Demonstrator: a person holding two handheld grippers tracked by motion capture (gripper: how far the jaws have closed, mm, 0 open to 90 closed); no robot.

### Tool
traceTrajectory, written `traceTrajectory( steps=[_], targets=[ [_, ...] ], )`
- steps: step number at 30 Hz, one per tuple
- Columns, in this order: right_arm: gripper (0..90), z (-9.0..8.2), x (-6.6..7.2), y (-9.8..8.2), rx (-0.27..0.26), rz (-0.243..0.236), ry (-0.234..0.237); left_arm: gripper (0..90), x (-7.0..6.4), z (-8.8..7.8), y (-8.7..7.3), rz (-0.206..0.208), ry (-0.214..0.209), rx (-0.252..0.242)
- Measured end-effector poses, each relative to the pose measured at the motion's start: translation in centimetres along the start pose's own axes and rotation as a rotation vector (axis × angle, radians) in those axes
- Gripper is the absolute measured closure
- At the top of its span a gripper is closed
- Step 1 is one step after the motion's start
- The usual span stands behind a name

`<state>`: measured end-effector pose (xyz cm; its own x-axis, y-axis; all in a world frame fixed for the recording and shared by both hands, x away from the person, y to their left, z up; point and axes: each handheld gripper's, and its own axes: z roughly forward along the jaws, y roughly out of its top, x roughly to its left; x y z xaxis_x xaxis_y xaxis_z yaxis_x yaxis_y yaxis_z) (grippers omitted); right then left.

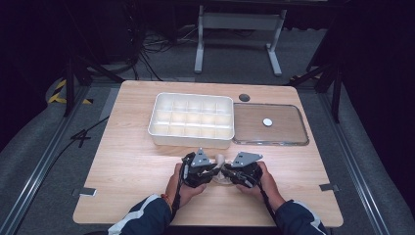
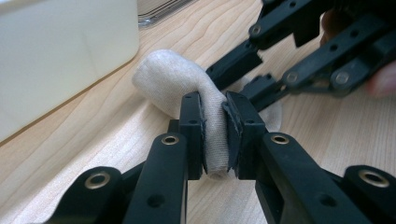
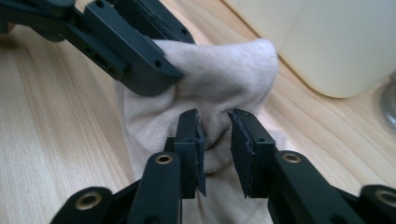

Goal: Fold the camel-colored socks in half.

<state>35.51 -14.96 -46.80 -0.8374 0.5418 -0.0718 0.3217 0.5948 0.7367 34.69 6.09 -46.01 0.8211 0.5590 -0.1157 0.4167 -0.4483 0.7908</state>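
Two grippers meet at lower centre of the table (image 1: 122,161) over a beige sock (image 2: 187,84) — soft, light, limp. Left gripper (image 2: 215,133) pinches a fold; right gripper (image 3: 215,149) stands slightly open around cloth — best gripped at bunched folds.

white compartment tray (image 1: 191,119) beside clear lid (image 1: 270,125).

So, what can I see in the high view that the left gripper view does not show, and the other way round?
High view alone: the whole white compartment box, the clear lid beside it with a small white disc, and both sleeves. Left gripper view alone: the left gripper pinching a fold of the beige sock between its pads. Shared: the sock, both grippers close together, the right gripper at the sock, the wooden table, the box wall.
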Motion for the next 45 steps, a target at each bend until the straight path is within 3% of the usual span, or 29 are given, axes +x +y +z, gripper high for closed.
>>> traceTrajectory(
  steps=[2,5,6,9,14,19,21,26,28,32,40,45],
  targets=[
    [72.3,-0.3,-0.1,0.0,-0.006,0.003,-0.006,78.3,0.1,0.0,0.0,0.003,0.001,-0.001],
    [81.1,-1.0,-0.3,0.2,-0.027,0.006,-0.014,78.3,0.1,0.0,0.2,0.008,0.003,0.000],
    [85.7,-0.7,-0.1,0.3,-0.024,-0.008,-0.024,78.3,0.0,0.1,0.2,0.007,-0.002,-0.009],
    [88.7,0.1,0.3,0.5,0.004,-0.030,-0.035,78.3,-0.3,0.2,0.5,0.032,0.002,-0.006],
    [89.0,1.0,0.5,0.3,-0.005,-0.001,-0.026,78.2,-0.6,0.4,0.7,0.056,0.017,-0.001],
    [87.2,1.3,0.4,0.1,-0.042,0.010,-0.015,78.0,-0.4,0.4,0.7,0.045,0.020,0.002],
    [78.5,1.0,0.1,0.0,-0.055,0.020,-0.014,78.1,-0.3,0.2,0.7,0.050,0.026,0.007],
    [77.7,-1.0,-0.9,-0.2,-0.079,0.025,-0.009,78.4,0.1,0.2,0.6,0.039,0.021,0.006],
    [78.3,-1.4,-1.3,-0.6,-0.064,0.030,-0.017,78.4,0.0,0.2,0.6,0.043,0.025,0.011],
    [78.8,-0.3,-1.1,-1.2,-0.002,0.026,-0.016,78.0,-0.3,0.4,0.8,0.050,0.023,0.006],
    [81.0,0.1,-0.9,-1.1,0.002,0.041,-0.022,76.3,-0.9,0.8,1.2,0.064,0.033,-0.002],
    [81.0,0.2,-0.7,-1.1,-0.005,0.038,-0.027,74.5,-1.4,1.0,1.4,0.105,0.051,0.008]
  ],
)
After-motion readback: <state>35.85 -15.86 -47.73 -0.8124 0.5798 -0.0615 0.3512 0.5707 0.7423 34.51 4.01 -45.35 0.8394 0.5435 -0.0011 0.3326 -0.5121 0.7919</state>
